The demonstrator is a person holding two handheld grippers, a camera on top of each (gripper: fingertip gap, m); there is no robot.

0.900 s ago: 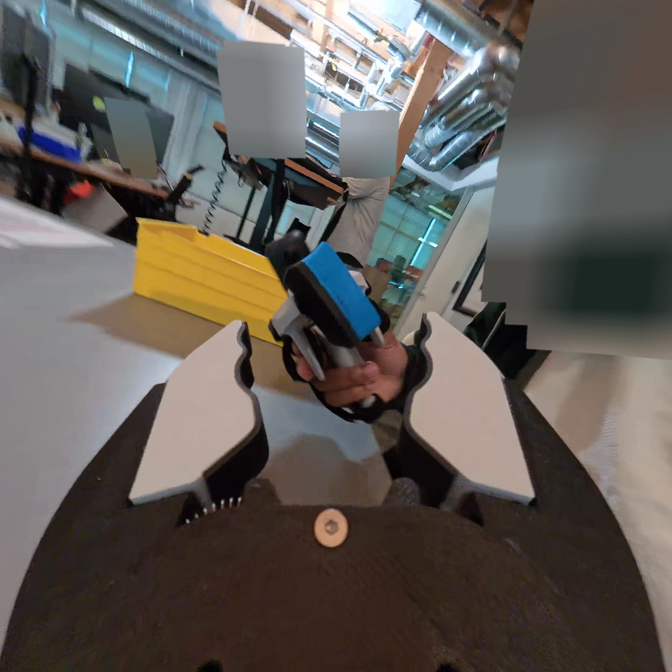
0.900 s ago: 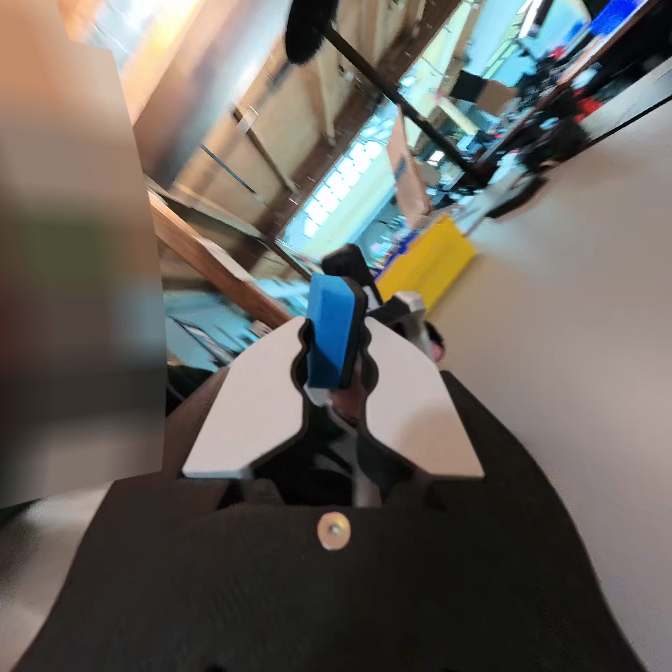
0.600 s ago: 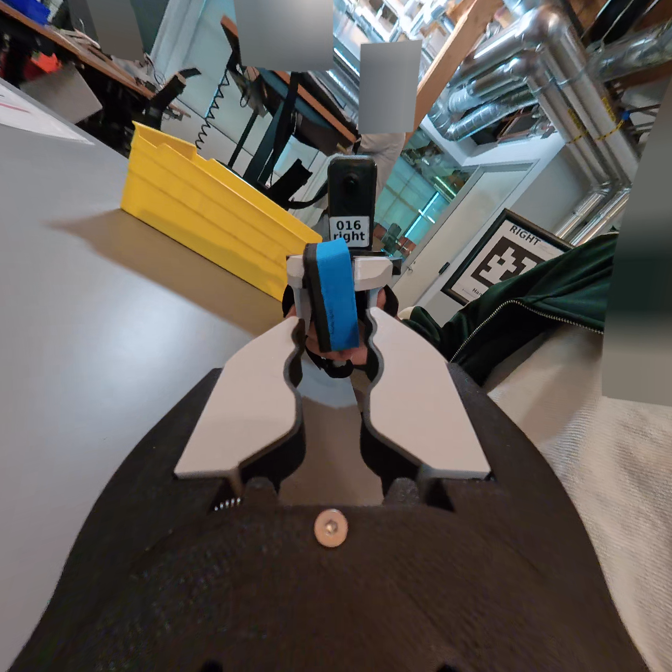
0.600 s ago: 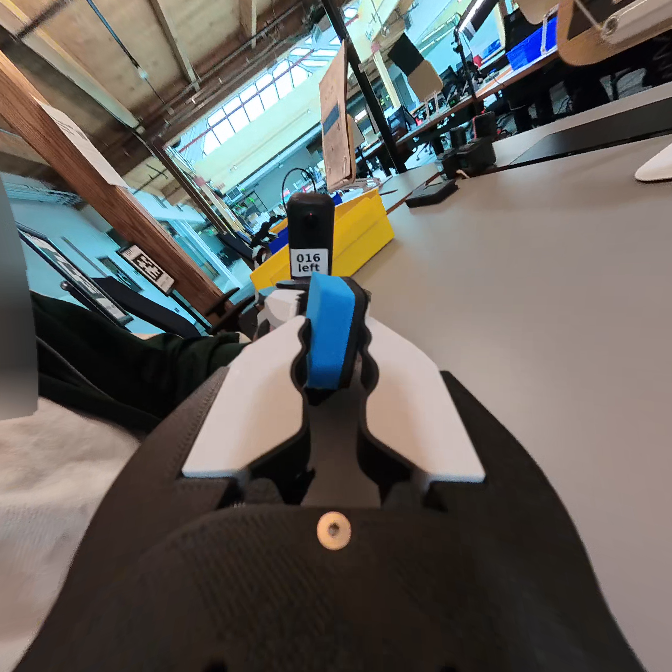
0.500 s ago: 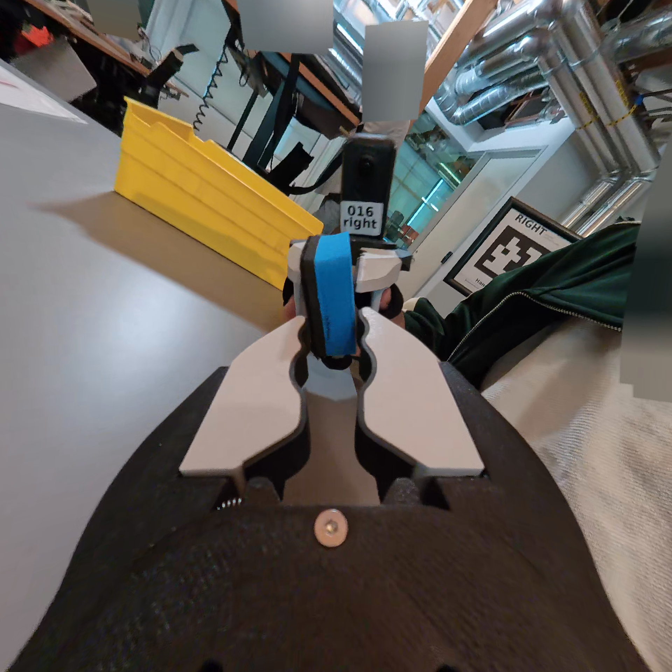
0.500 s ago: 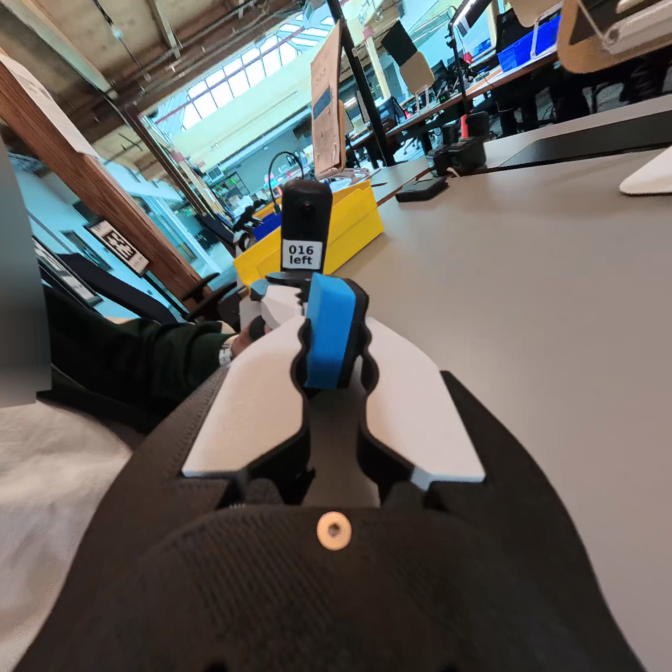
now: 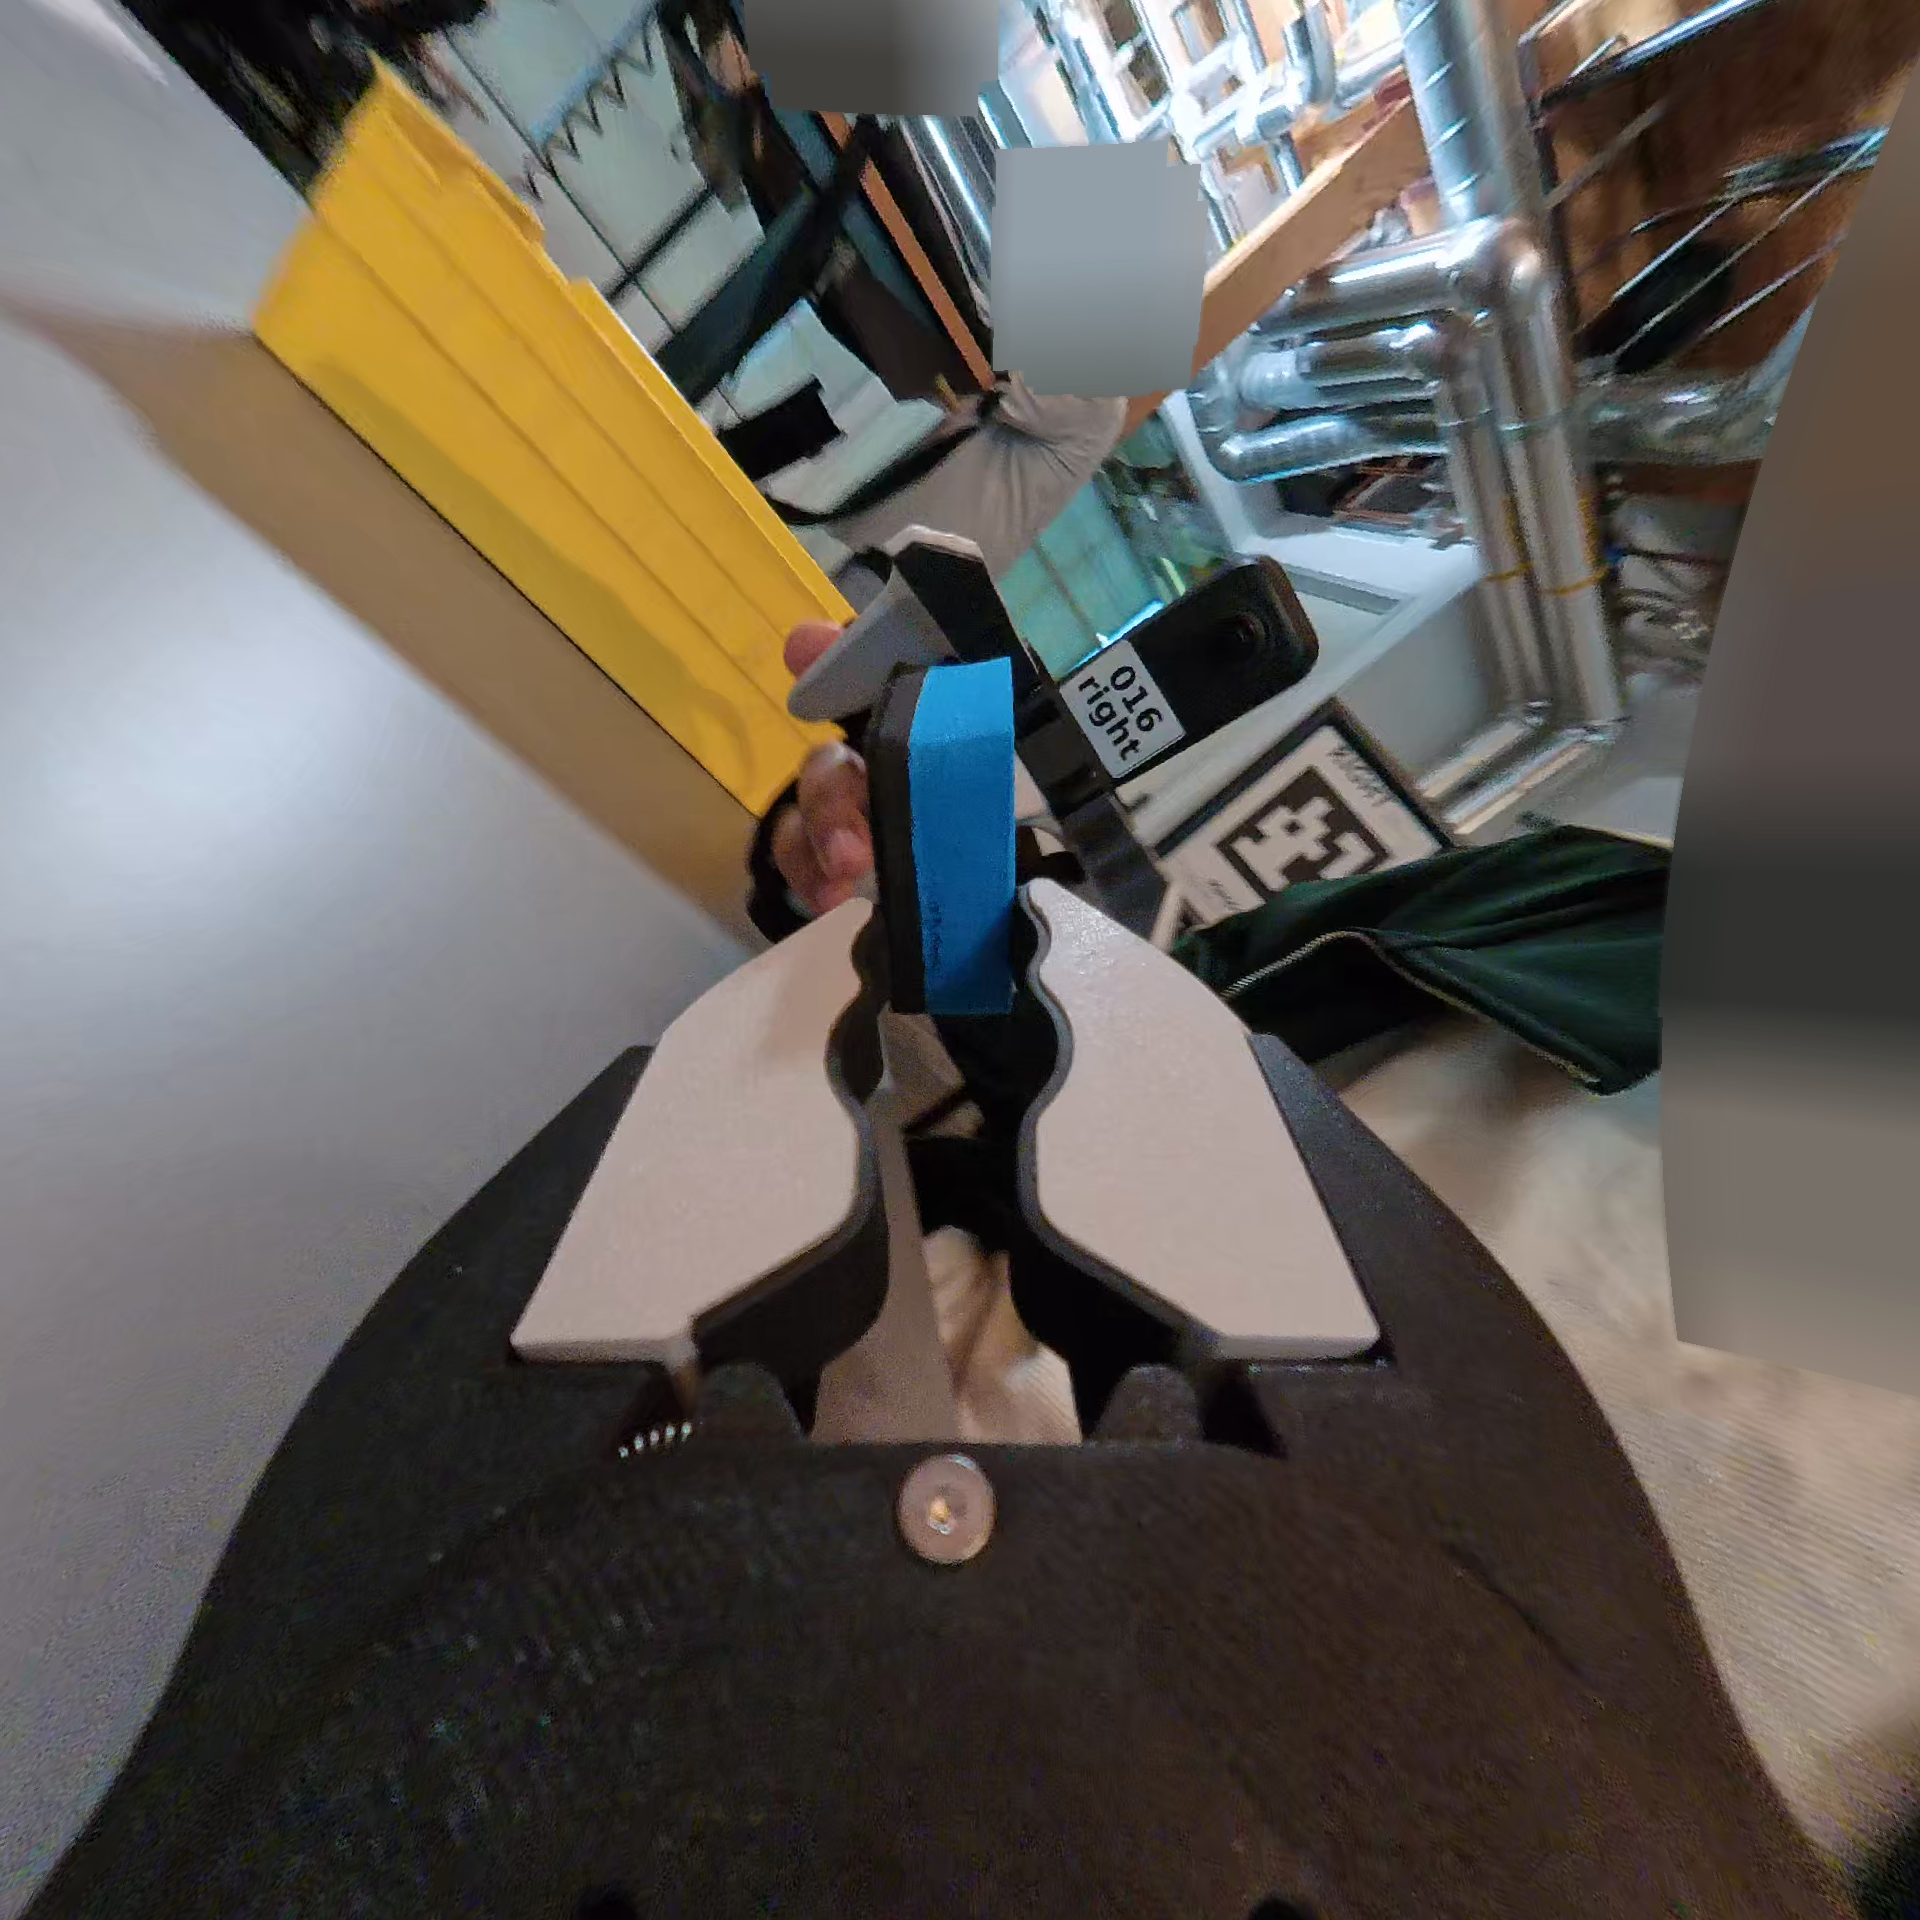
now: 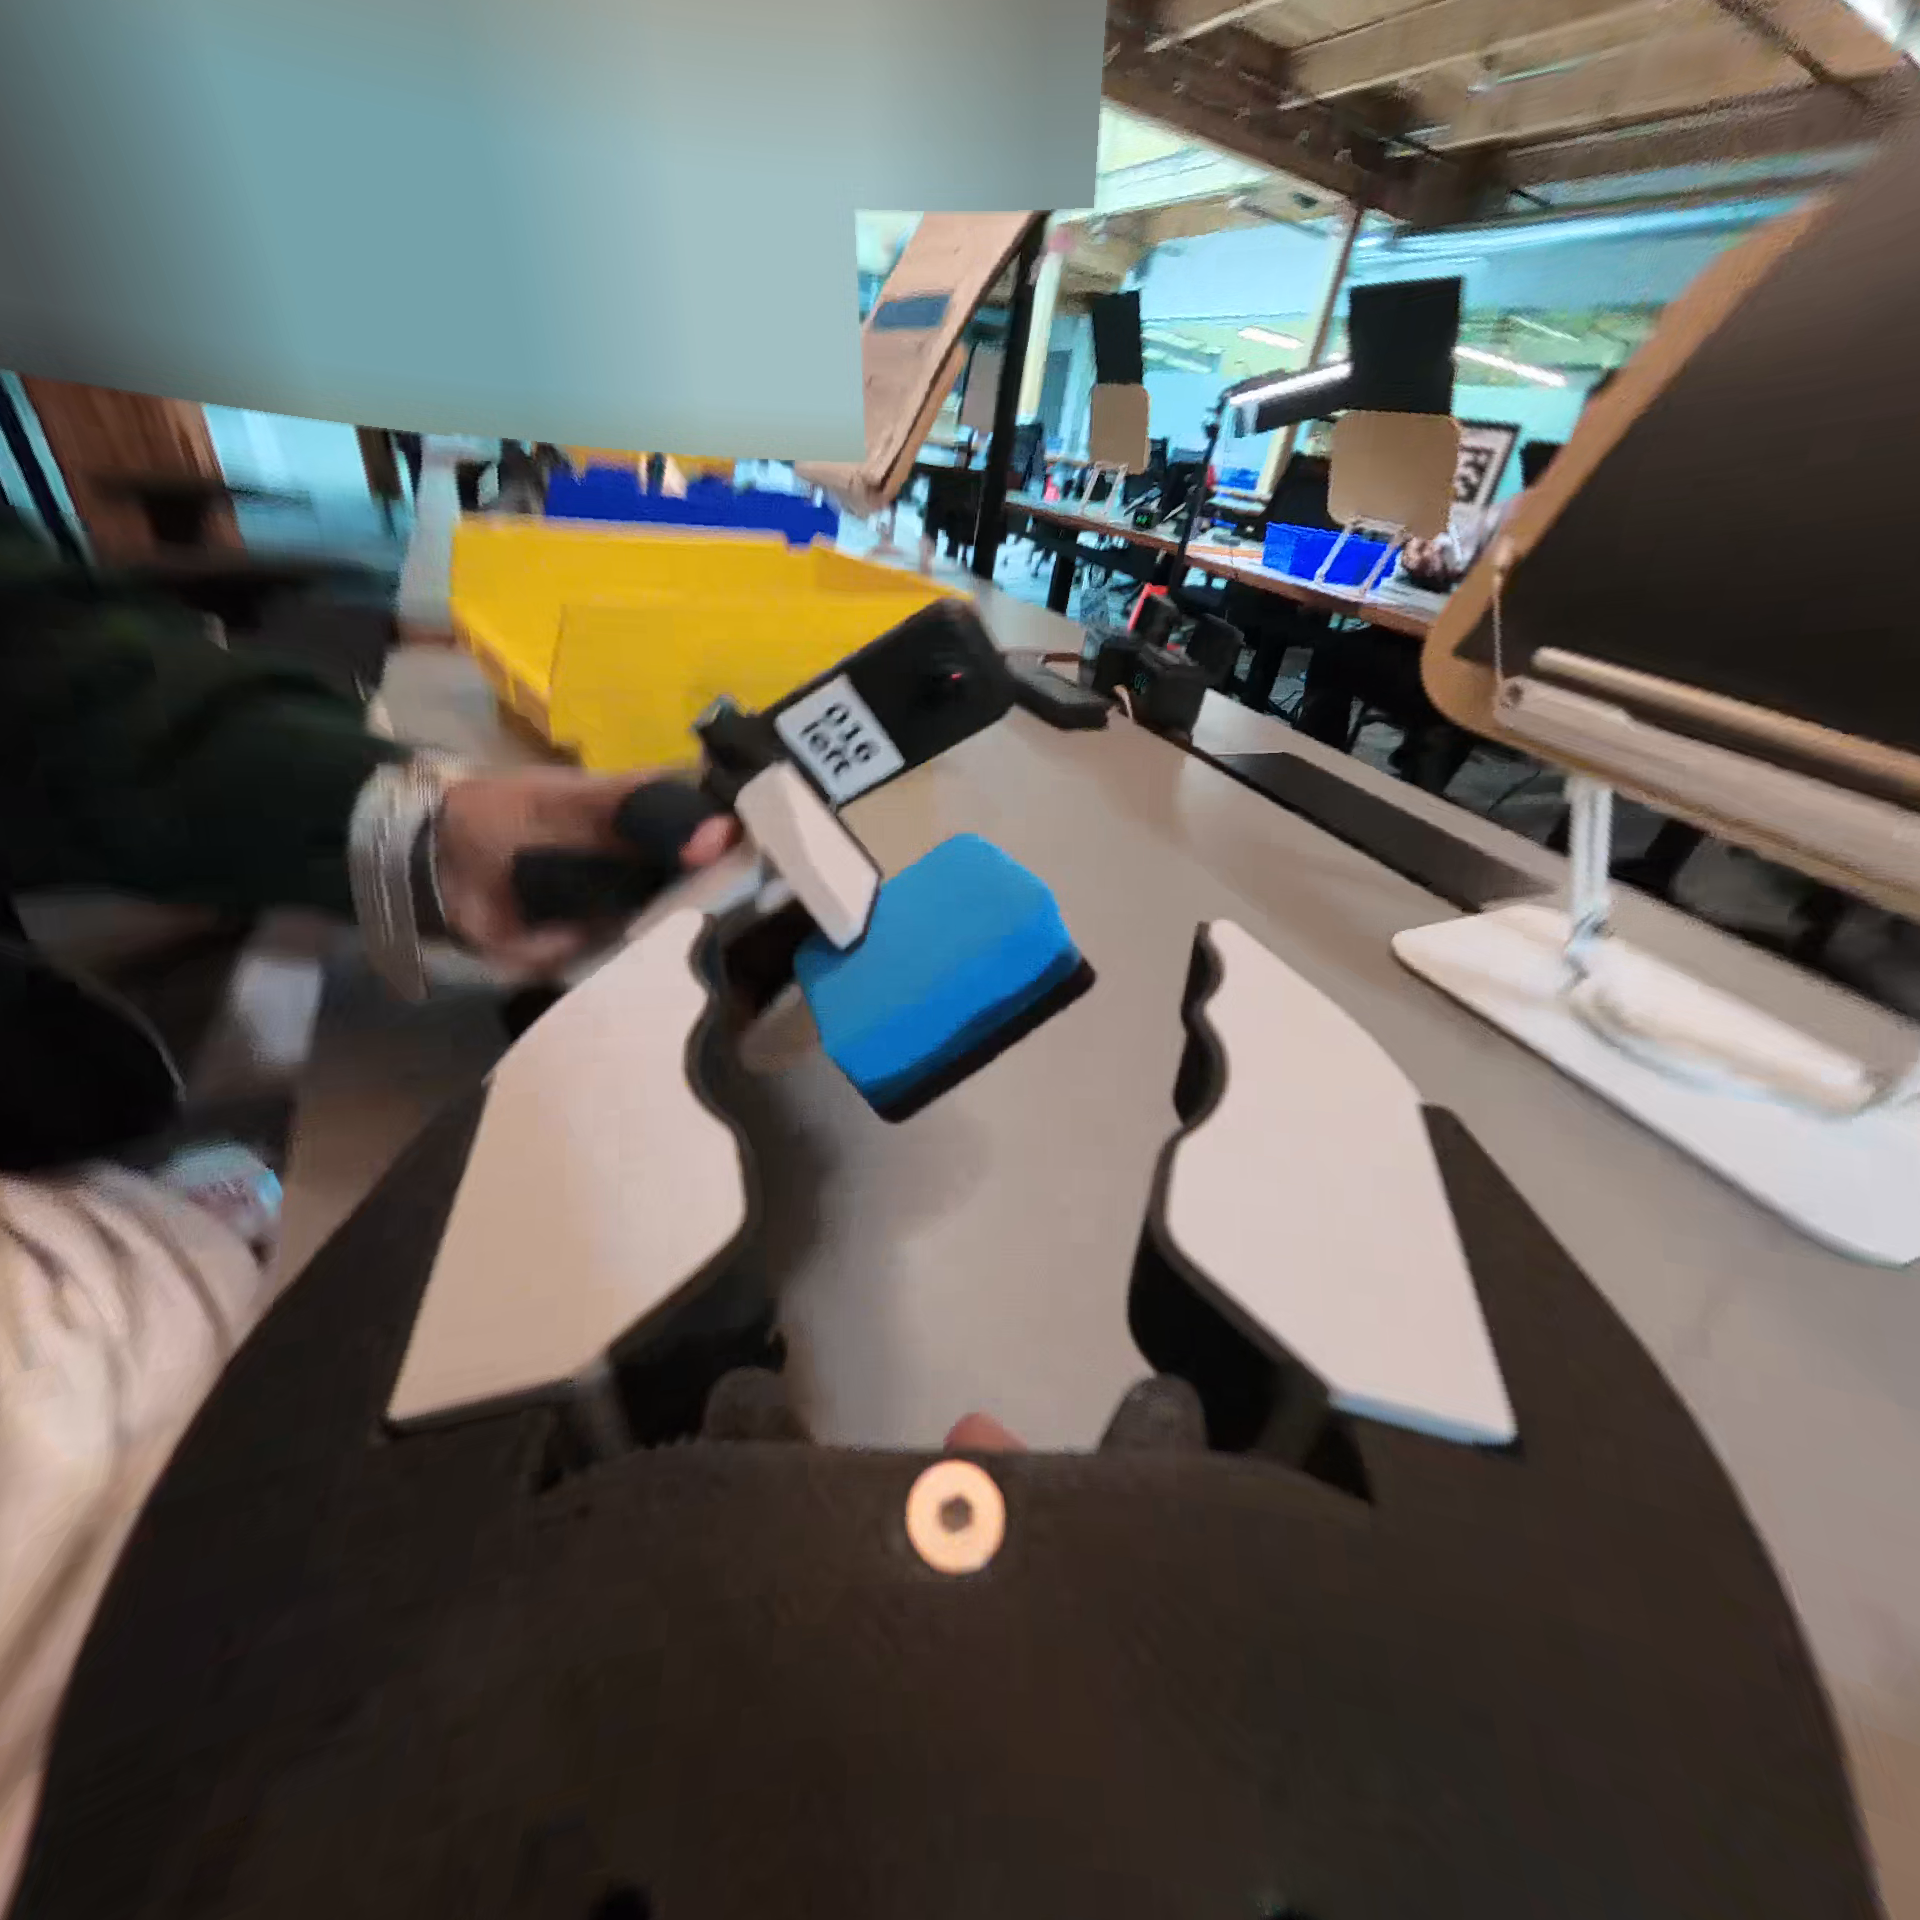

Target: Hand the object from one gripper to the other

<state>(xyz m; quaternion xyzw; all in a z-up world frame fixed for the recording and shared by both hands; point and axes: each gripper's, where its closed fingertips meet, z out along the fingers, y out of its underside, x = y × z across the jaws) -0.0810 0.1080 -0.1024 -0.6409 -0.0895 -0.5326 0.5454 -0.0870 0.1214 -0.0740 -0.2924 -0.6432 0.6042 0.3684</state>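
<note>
Tabletop (image 8: 1195,831) and yellow bin (image 8: 644,634) lie behind us; above the tabletop our left claw (image 7: 940,977) pinches the blue-and-black eraser (image 7: 956,831) at one end, while our right claw (image 8: 951,1023) stands spread wide and empty. The release looks done, though blur hides the contact. We should draw the right claw straight back, keep the left clamp firm, and avoid brushing the eraser's free end.

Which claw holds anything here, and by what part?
Left claw grips the blue sponge at its near end; right claw is open, empty.
</note>
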